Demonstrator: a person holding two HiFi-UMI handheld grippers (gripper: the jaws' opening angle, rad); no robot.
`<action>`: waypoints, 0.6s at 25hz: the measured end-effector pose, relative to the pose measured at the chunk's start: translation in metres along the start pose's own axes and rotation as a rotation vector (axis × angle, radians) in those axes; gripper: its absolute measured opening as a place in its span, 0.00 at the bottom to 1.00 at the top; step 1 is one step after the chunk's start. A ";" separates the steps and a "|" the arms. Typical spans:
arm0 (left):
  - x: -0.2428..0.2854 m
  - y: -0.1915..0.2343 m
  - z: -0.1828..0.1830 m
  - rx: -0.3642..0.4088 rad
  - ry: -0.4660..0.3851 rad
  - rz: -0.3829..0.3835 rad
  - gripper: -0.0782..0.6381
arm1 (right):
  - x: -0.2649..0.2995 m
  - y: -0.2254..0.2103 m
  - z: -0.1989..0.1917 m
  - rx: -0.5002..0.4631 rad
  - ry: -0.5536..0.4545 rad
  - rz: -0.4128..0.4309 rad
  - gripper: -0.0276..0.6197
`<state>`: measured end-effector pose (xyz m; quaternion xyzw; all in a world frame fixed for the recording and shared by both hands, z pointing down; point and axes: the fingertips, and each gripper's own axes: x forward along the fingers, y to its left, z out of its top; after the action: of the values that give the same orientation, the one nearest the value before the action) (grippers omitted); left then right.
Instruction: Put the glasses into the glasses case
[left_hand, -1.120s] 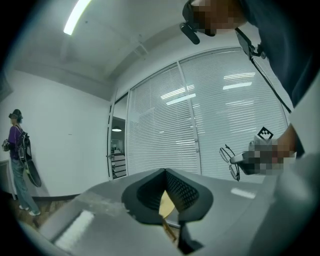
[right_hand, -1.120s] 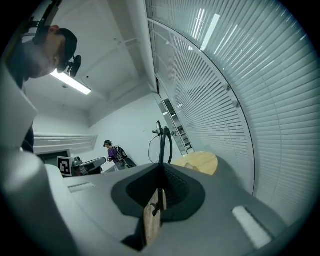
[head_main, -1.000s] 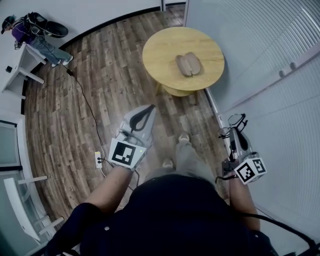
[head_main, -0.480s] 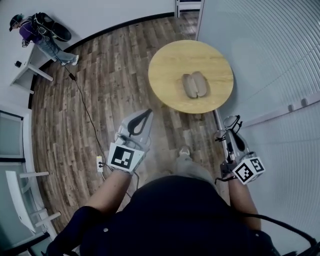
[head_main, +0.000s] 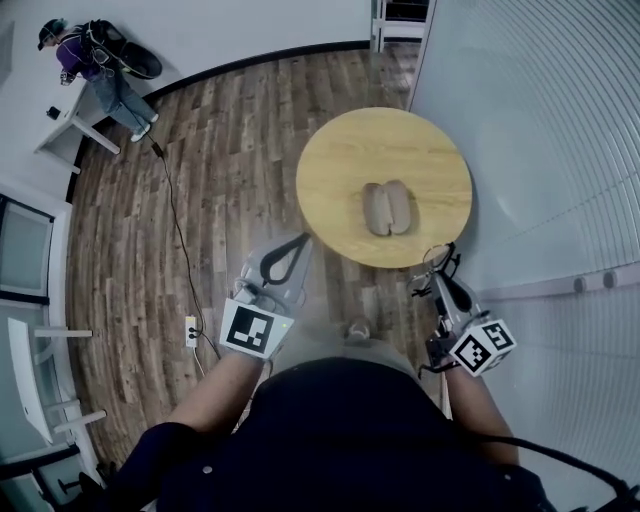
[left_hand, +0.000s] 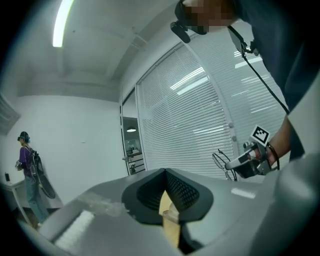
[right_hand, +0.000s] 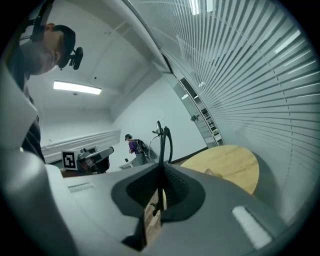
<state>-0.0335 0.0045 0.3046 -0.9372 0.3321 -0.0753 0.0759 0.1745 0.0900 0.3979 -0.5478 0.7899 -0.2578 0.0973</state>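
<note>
**Head view:** the glasses case (head_main: 386, 208) lies open on the round tabletop (head_main: 330, 165). The left gripper (head_main: 302, 241) and right gripper (head_main: 438, 272) are held near its edge.

**Left gripper view:** jaws together, nothing between them.

**Right gripper view:** jaws clamped on the glasses (right_hand: 160, 140), which are held in the air beside the tabletop.

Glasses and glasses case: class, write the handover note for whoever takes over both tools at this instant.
Right tool: shut on the glasses, which stick out past its tips.
Left tool: shut, nothing in it.
Glasses case: on the round table, apparently open, ahead of both tools and untouched.
Done: glasses are picked up.
Left: reach the table and lay the glasses in the case. Closing it probably follows.
</note>
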 end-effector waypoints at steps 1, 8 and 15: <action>0.003 -0.001 0.003 0.007 0.001 0.000 0.12 | 0.004 -0.003 0.005 0.000 0.004 0.002 0.08; 0.025 0.013 -0.003 0.064 0.015 0.010 0.12 | 0.036 -0.019 0.018 -0.015 0.018 0.023 0.08; 0.070 0.050 -0.003 0.041 0.002 -0.034 0.12 | 0.080 -0.039 0.033 0.011 0.017 -0.001 0.08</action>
<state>-0.0106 -0.0783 0.3048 -0.9408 0.3147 -0.0841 0.0933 0.1904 -0.0035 0.4000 -0.5455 0.7889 -0.2671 0.0933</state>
